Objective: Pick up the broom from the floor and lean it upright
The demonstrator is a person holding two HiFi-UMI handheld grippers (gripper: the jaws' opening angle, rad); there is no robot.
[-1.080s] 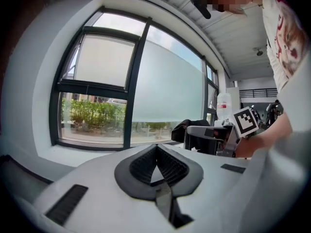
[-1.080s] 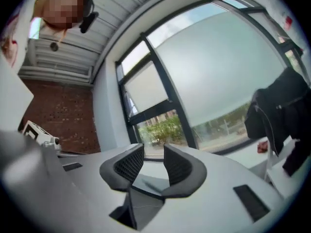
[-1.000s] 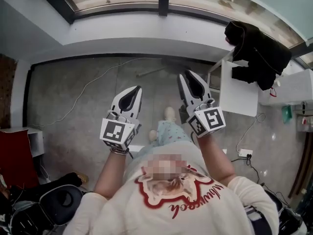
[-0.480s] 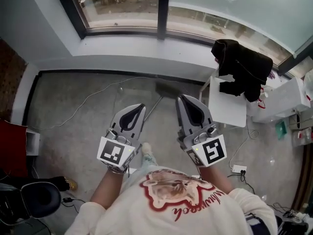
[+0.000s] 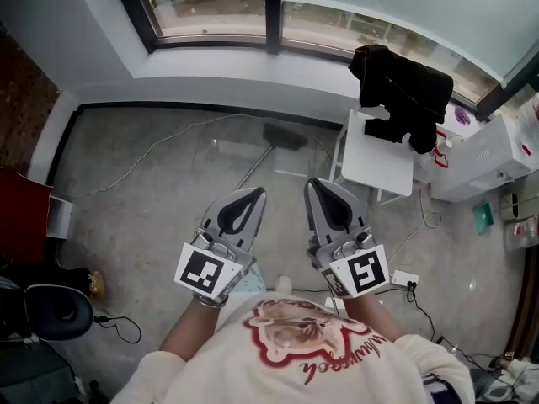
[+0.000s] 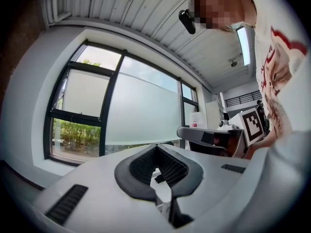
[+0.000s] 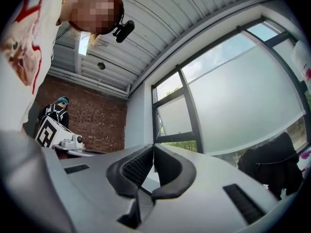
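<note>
Broom and claws are well apart. Nearest, the left claw (image 5: pixel 255 194) and right claw (image 5: pixel 313 183) are held out level in front of the person, each with its jaws together on nothing.

Beyond them the broom (image 5: pixel 271 147) lies flat on the floor (image 5: pixel 143 217), not leaning upright. Its thin handle slants back toward the claws and its dark head points at the wall (image 5: pixel 210 78) under the window (image 5: pixel 210 7). A cable (image 5: pixel 152 154) trails to its left, and a chair (image 5: pixel 379 162) with a dark jacket (image 5: pixel 400 87) stands just right of the head.

It looks light and stiff, weighted toward the head, and the slim round handle may roll or slip between pads. The handle around mid-length, clear of the bristles, seems the best place to grip.
</note>
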